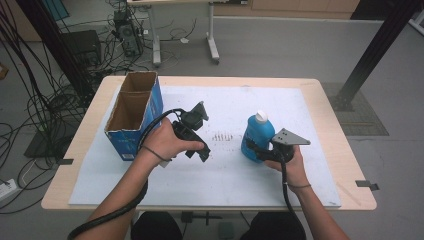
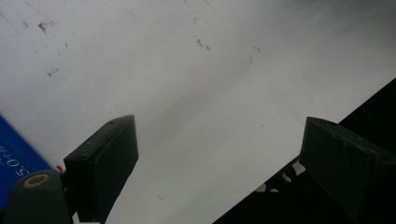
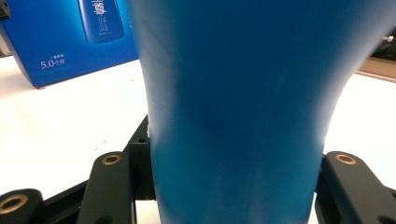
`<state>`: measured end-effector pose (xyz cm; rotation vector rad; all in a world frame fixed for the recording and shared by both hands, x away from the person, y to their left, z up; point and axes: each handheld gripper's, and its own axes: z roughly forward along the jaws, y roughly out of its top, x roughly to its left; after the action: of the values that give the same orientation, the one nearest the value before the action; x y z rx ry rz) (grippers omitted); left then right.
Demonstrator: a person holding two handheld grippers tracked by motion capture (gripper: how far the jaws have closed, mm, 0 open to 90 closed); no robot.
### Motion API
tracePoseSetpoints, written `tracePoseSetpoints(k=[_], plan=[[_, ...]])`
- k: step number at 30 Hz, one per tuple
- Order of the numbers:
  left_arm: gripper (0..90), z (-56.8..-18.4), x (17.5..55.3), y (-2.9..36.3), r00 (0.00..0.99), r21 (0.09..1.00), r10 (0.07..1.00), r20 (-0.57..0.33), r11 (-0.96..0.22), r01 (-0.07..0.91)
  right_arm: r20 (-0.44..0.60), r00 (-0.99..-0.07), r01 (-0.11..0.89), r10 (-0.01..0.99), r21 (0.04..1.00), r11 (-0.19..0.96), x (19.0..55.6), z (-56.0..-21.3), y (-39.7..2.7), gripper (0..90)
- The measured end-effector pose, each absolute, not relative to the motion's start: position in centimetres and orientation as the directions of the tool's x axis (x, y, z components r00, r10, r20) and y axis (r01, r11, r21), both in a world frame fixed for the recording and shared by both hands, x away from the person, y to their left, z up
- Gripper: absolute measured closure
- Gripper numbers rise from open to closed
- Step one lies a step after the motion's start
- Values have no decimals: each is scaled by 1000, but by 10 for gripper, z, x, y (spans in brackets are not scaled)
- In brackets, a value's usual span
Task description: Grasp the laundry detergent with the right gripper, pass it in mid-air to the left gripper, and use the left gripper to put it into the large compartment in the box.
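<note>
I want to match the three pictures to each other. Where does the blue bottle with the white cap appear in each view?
High view: the blue bottle stands right of centre on the white mat, held by the right gripper.
Left gripper view: not in it.
Right gripper view: the bottle's body fills the centre, between the gripper's black jaws.
Shared landmark: the blue carton, left on the table; upper left in the right gripper view.

On the worktop (image 1: 330,125) lies a mat (image 1: 280,180). An open box (image 1: 131,117) stands at the mat's left edge; a bottle (image 1: 257,137) stands upright right of centre, well apart from the box.
</note>
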<state>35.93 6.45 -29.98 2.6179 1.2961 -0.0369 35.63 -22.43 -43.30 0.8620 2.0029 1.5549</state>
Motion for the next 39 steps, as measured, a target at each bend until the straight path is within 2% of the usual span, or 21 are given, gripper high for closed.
tracePoseSetpoints(k=[39], plan=[[116,-299,360,62,619,185,777,-116,-595,782,29,-696,202,718,967,156,357,-433,-225,437]])
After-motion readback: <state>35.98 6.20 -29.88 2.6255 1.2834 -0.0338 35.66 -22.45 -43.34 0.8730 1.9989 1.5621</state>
